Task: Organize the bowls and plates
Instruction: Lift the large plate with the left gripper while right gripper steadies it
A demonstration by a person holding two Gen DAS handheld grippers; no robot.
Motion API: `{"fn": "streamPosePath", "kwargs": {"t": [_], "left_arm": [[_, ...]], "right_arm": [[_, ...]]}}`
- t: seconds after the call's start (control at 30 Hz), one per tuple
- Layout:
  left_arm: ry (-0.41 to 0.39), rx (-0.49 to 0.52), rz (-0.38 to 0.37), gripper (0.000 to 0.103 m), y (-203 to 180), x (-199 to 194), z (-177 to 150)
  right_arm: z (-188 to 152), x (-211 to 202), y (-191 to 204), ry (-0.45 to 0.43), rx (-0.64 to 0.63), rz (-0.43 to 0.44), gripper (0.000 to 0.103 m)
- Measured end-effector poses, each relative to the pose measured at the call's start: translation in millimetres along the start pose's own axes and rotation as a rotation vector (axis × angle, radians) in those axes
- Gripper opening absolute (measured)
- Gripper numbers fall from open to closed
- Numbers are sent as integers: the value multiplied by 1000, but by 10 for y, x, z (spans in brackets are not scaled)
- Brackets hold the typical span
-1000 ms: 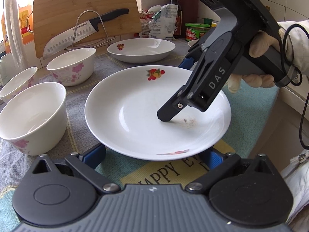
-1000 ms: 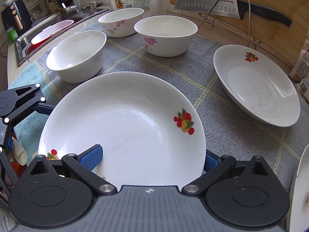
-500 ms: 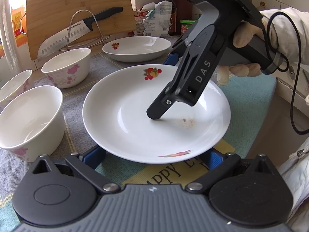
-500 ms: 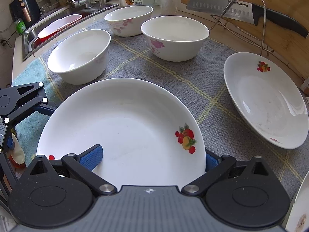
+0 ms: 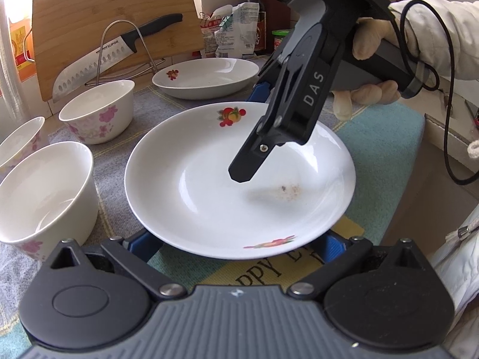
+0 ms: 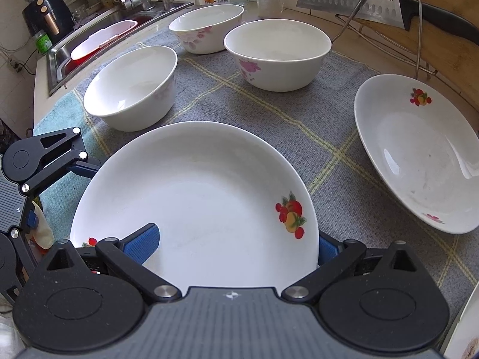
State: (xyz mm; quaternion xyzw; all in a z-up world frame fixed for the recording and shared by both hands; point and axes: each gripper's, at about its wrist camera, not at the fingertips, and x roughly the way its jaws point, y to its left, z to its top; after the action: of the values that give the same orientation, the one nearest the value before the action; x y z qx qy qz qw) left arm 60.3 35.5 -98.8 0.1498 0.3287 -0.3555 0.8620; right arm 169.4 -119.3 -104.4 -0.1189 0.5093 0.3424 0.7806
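Left wrist view: right gripper point(image 5: 254, 137) slants down, pinching the plate point(image 5: 209, 197) rim.

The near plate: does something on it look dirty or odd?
Yes. The near plate carries a small brownish speckled smudge on its inner surface, right of centre, below the right gripper. Otherwise it looks intact, without chips or cracks.

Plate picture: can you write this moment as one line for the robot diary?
right gripper: shut on plate, lifted | left gripper: open under plate | three bowls on mat
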Motion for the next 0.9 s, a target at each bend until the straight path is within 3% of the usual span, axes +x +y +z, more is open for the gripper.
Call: {"fn": "streamPosePath", "kwargs": {"t": [0.9], "left_arm": [[20,5,-27,101,-1,-46,104]], "right_arm": [[-21,-107,-18,0,41,3,103]]}}
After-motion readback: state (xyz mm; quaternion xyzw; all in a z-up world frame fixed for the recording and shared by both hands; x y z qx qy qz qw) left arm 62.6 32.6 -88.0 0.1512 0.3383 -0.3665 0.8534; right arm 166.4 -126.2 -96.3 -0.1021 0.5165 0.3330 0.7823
